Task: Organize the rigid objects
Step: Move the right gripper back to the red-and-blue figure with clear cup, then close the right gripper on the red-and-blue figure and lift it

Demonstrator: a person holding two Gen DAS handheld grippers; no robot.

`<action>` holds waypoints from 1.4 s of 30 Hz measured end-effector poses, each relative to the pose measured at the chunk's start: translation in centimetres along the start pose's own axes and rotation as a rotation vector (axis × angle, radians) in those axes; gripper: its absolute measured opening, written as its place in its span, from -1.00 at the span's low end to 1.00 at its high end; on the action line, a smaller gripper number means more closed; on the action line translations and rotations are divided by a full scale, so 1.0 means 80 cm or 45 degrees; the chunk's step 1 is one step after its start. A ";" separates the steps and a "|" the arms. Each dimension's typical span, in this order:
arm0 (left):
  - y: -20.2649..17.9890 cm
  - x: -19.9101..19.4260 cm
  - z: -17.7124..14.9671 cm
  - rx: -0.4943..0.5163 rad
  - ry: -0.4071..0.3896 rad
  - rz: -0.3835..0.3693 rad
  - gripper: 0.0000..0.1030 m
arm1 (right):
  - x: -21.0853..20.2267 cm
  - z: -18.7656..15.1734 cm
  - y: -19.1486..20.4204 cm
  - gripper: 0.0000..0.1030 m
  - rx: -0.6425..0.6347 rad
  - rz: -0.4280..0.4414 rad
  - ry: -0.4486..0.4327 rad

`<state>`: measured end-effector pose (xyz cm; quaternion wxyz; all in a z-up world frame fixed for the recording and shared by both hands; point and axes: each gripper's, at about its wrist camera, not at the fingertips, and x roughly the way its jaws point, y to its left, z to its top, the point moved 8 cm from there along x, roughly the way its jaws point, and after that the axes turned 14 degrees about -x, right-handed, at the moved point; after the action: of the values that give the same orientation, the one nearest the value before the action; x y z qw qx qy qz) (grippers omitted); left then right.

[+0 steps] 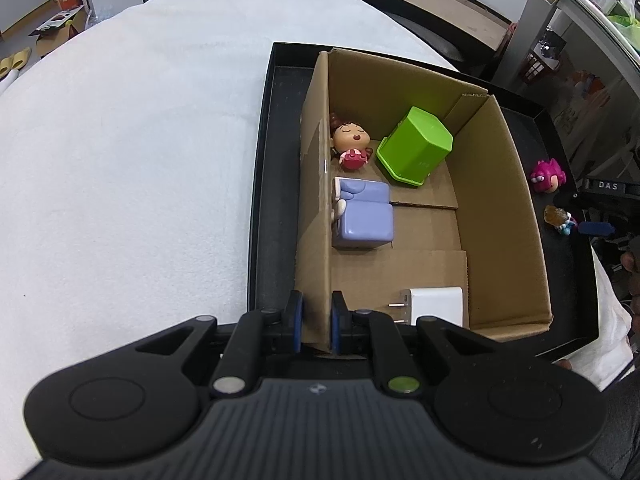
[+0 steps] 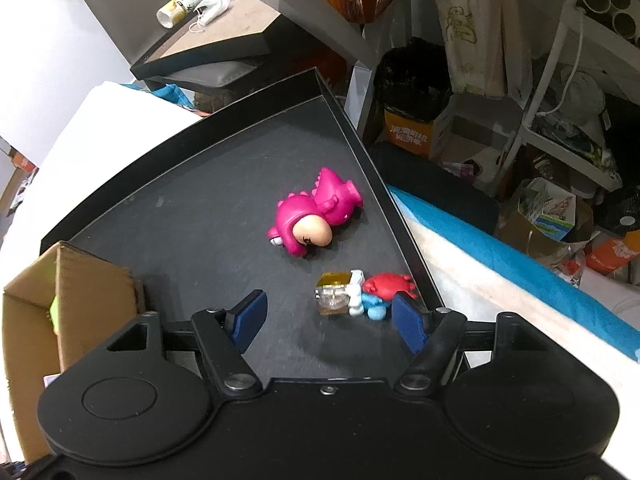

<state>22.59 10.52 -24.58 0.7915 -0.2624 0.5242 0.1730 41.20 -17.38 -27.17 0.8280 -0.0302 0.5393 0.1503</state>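
The left gripper (image 1: 316, 326) has its jaws squeezed tight on the near wall of the cardboard box (image 1: 316, 216). Inside the box lie a purple toy bed (image 1: 364, 216), a little doll (image 1: 350, 140), a green bin (image 1: 416, 146) tipped on its side, and a white plug (image 1: 436, 304). The box sits in a black tray (image 2: 192, 208) on a white counter (image 1: 132, 152). The right gripper (image 2: 329, 322) hangs over the tray with its jaws apart, holding nothing. Between them, close to the right one, lies a small crab toy (image 2: 360, 292). A pink dinosaur toy (image 2: 316, 212) lies farther off.
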 end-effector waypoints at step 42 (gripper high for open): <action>-0.004 0.000 -0.001 0.016 -0.010 0.042 -0.75 | 0.016 -0.028 0.012 -0.19 -0.007 0.081 0.147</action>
<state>22.70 10.22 -24.56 0.7922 -0.2482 0.5264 0.1837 39.44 -16.64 -29.11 0.7903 -0.0238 0.5865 0.1760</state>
